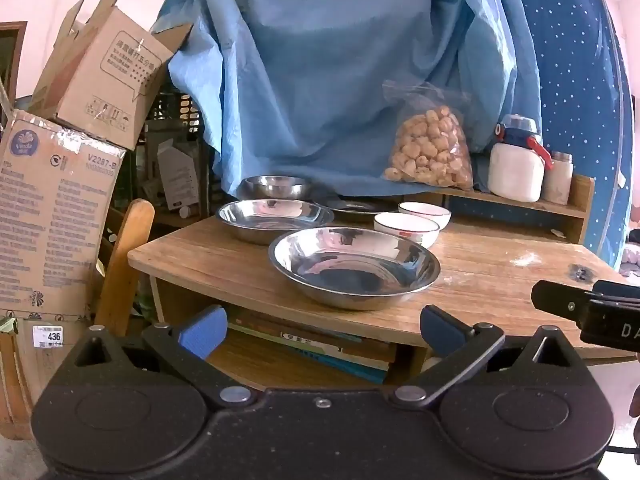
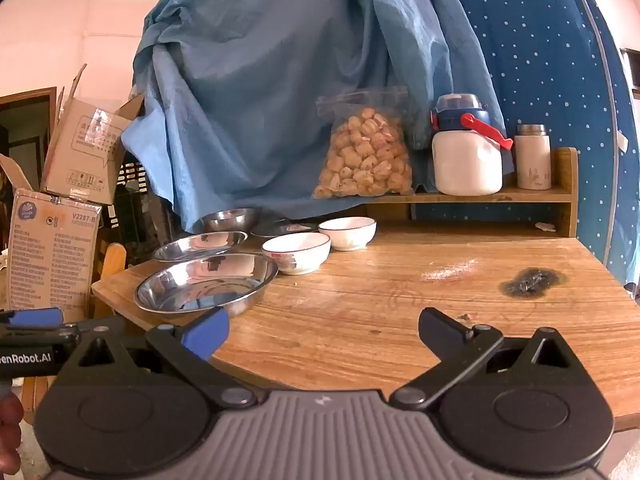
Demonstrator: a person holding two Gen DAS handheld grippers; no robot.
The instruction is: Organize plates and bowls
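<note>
Left tongs (image 1: pixel 322 330) are held fully apart, nothing between the pads, nothing touched; they are kept short of the surface (image 1: pixel 224 258) edge, aimed at the near steel plate (image 1: pixel 354 266). Right tongs (image 2: pixel 324 332) are likewise spread wide and empty, held over the surface's bare front part.

On the surface, left side: near steel plate, 2nd steel plate (image 1: pixel 275 218) behind it, steel bowl (image 1: pixel 276 186) further back. Two white bowls (image 2: pixel 297 252) (image 2: pixel 347 232) are set just right of the plates, close together. A dark plate (image 1: pixel 356 206) is partly hidden behind.

A white powder patch (image 2: pixel 450 269) and a burn mark (image 2: pixel 530 282) are seen to the right. A shelf (image 2: pixel 480 197) at the back carries a snack bag (image 2: pixel 366 152), white jug (image 2: pixel 466 152), and flask (image 2: pixel 532 158). Blue cloth (image 2: pixel 260 100) is draped behind; cardboard boxes (image 1: pixel 56 216) are stacked at left.
</note>
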